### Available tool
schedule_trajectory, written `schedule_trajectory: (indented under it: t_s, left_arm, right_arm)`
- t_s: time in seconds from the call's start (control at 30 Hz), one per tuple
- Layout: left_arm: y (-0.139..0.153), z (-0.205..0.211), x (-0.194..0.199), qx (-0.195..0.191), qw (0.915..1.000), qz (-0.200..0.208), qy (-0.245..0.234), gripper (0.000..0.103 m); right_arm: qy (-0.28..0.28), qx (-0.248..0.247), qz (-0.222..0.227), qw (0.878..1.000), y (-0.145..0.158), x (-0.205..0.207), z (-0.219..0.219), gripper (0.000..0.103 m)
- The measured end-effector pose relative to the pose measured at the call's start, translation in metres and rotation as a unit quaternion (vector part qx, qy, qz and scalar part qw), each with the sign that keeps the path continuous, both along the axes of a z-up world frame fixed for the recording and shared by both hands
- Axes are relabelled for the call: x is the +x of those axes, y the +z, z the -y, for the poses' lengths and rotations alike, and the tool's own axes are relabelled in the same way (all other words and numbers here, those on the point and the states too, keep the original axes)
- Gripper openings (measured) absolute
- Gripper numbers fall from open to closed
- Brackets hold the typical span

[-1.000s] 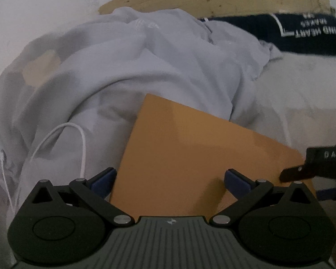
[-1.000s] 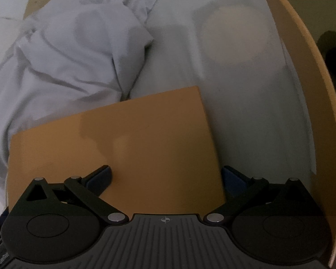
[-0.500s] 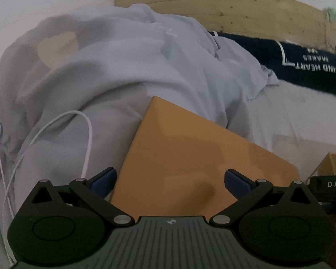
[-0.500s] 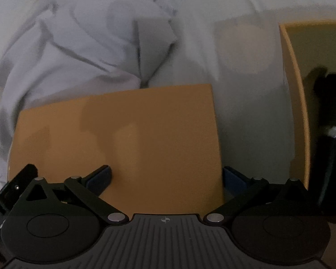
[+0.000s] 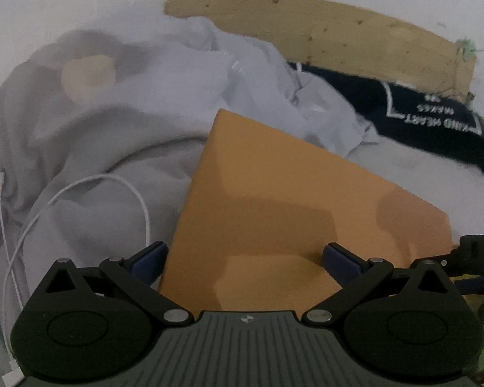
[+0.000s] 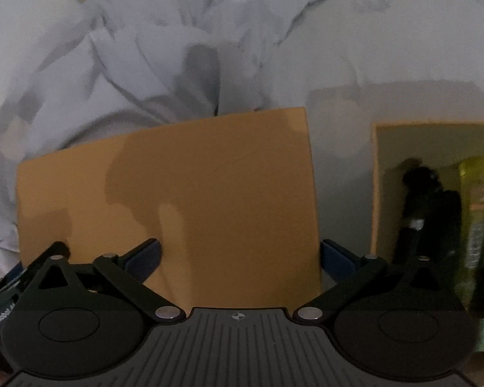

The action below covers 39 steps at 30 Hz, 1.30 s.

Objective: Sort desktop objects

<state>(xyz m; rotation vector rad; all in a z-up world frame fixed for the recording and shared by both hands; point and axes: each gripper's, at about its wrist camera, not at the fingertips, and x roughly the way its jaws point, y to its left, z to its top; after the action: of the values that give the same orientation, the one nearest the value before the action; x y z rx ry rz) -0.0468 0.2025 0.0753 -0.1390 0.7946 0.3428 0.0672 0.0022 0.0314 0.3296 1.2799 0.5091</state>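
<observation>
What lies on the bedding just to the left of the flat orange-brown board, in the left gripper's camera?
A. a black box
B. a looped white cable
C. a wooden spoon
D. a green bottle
B: a looped white cable curls over the grey bedding beside the board's left edge.
</observation>
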Motion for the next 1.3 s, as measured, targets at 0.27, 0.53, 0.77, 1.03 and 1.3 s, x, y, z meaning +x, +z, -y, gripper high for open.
schedule_trajectory:
  t_s: [0.27, 0.53, 0.77, 1.03, 1.3]
  left_arm:
    - [0.032, 0.027, -0.006, 0.005, 0.9994, 0.030, -0.017, 0.103]
    - [0.044, 0.066, -0.004, -0.001, 0.9985, 0.029, -0.046, 0.103]
    - [0.027, 0.115, 0.004, -0.027, 0.9957, 0.012, -0.087, 0.103]
    - [-0.001, 0.175, 0.024, -0.043, 0.9893, -0.019, -0.138, 0.103]
    - [-0.031, 0.227, 0.043, -0.060, 0.9804, -0.051, -0.181, 0.103]
  right_arm:
    - [-0.015, 0.005, 0.022, 1.000, 0.034, -0.010, 0.038, 0.103]
    - [-0.039, 0.004, 0.045, 0.998, 0.067, -0.019, 0.083, 0.103]
    - [-0.070, -0.022, 0.052, 0.996, 0.077, -0.030, 0.156, 0.103]
    - [-0.104, -0.056, 0.043, 0.992, 0.064, -0.036, 0.236, 0.103]
    - [-0.137, -0.084, 0.031, 0.986, 0.036, -0.033, 0.299, 0.103]
